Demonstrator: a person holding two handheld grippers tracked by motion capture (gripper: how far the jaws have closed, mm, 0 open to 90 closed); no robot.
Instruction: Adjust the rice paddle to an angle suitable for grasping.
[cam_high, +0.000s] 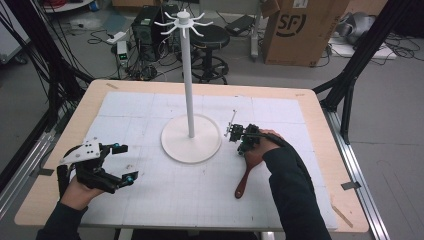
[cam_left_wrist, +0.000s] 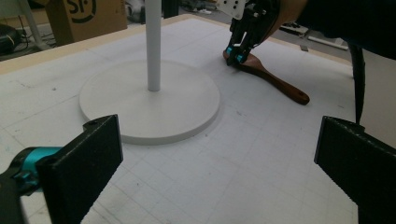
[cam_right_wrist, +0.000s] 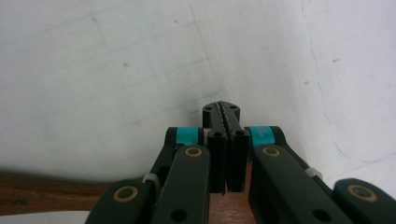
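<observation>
Left gripper (cam_high: 121, 162) sits left of the white stand (cam_high: 191, 138), well apart from it, jaws wide apart, holding nothing. Right of the stand's base, right gripper (cam_high: 243, 145) presses jaws together onto the wooden spatula (cam_high: 246, 175), which lies flat on the mat (cam_high: 150, 195).

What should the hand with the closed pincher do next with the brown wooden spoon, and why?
Probably open the right gripper a little and settle it around the wooden spoon. Its jaws look pressed together on top of the spoon's broad end, with no wood between them, and the spoon lies flat on the white mat. The hook stand waits close by.
</observation>
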